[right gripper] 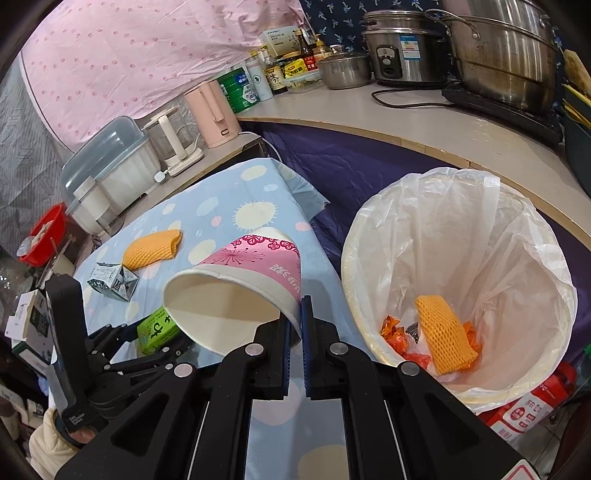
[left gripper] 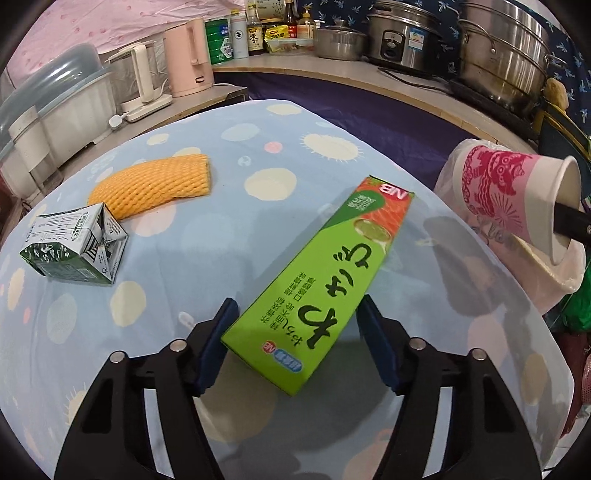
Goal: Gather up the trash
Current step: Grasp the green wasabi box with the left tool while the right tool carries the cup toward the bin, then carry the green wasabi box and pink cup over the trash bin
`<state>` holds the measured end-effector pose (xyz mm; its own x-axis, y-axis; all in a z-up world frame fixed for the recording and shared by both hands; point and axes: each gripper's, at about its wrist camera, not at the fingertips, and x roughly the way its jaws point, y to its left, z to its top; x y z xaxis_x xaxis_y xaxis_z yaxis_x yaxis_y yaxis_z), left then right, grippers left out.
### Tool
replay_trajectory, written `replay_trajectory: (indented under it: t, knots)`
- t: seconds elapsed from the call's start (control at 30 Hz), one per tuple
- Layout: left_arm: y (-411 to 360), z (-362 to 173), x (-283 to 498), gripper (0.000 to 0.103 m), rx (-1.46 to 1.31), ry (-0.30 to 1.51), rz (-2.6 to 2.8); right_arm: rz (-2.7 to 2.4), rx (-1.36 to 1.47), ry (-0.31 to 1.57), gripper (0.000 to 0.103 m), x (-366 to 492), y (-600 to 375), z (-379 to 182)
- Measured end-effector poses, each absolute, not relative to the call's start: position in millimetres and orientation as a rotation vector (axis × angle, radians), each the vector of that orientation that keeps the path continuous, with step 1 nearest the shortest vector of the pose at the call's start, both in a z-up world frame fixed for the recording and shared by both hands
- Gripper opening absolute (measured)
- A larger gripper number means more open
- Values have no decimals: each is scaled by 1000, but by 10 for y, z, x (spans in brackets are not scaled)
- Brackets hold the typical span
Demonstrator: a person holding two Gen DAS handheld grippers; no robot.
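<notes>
My left gripper (left gripper: 295,332) is shut on the near end of a long green box (left gripper: 325,284) and holds it tilted above the blue dotted table (left gripper: 258,147). My right gripper (right gripper: 294,325) is shut on the rim of a pink-and-white paper cup (right gripper: 240,280), held on its side left of the white-lined trash bin (right gripper: 461,236). The cup (left gripper: 517,199) also shows at the right in the left wrist view, above the bin. An orange foam net (left gripper: 155,188) and a crushed milk carton (left gripper: 77,247) lie on the table at the left.
The bin holds an orange foam net (right gripper: 443,332) and orange wrappers (right gripper: 399,336). A counter behind carries kettles (left gripper: 188,55), bottles (left gripper: 255,29), a rice cooker (left gripper: 402,33) and steel pots (left gripper: 506,48). A red bag (right gripper: 528,406) lies beside the bin.
</notes>
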<state>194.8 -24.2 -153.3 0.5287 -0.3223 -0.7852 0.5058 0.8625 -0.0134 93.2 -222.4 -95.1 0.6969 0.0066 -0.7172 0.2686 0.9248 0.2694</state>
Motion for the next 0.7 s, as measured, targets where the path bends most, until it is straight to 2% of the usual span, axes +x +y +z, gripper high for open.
replay_trajectory:
  t: [0.3, 0.33, 0.7]
  knots:
    - [-358, -1411, 1569, 47, 222, 895, -498, -177, 393, 764, 5, 726, -2358, -874]
    - [-371, -1386, 1526, 37, 219, 898, -503, -179, 395, 761, 5, 697, -2375, -866]
    - [-499, -1013, 1231, 37, 172, 905, -496, -222, 421, 705, 5, 323, -2589, -716]
